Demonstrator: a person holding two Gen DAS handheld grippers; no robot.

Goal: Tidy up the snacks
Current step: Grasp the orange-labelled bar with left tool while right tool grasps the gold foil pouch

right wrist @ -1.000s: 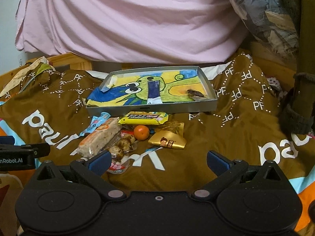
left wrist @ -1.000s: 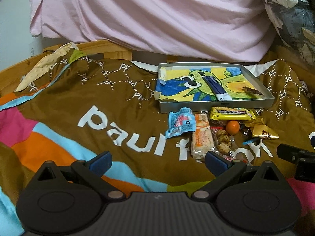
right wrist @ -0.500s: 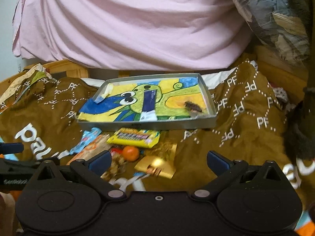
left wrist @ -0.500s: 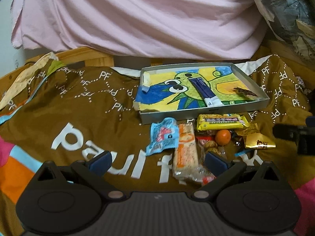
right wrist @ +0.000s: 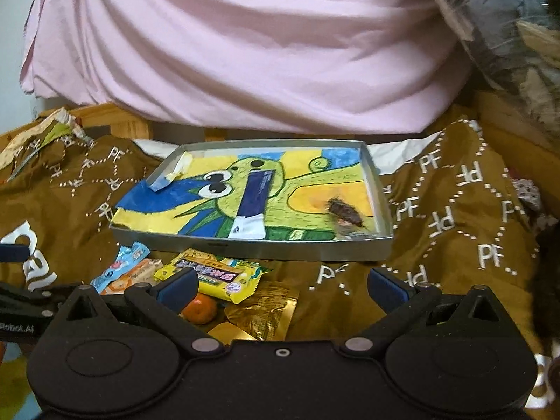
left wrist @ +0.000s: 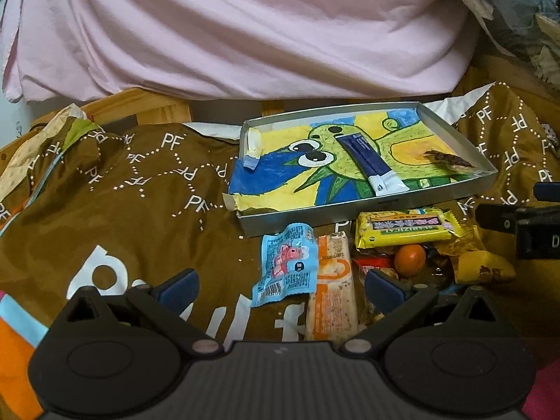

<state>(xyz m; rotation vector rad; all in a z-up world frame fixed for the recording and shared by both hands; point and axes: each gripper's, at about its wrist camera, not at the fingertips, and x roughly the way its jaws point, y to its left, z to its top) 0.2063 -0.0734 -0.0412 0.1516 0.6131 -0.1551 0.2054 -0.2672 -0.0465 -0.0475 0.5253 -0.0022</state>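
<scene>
Left wrist view shows the left tool (left wrist: 280, 288) spread wide and holding nothing, low over a brown bedspread (left wrist: 133, 189), with the blue snack packet (left wrist: 285, 267) and the orange-and-white bar (left wrist: 332, 287) lying between its fingers. Just beyond them sit the yellow snack bar (left wrist: 406, 227) and a small orange (left wrist: 409, 259), near the front wall of a metal tray (left wrist: 350, 210) holding a blue tube (left wrist: 367, 162). Right wrist view shows the right tool (right wrist: 280, 285) likewise spread and empty, its left finger (right wrist: 175, 285) over the yellow bar's end.
</scene>
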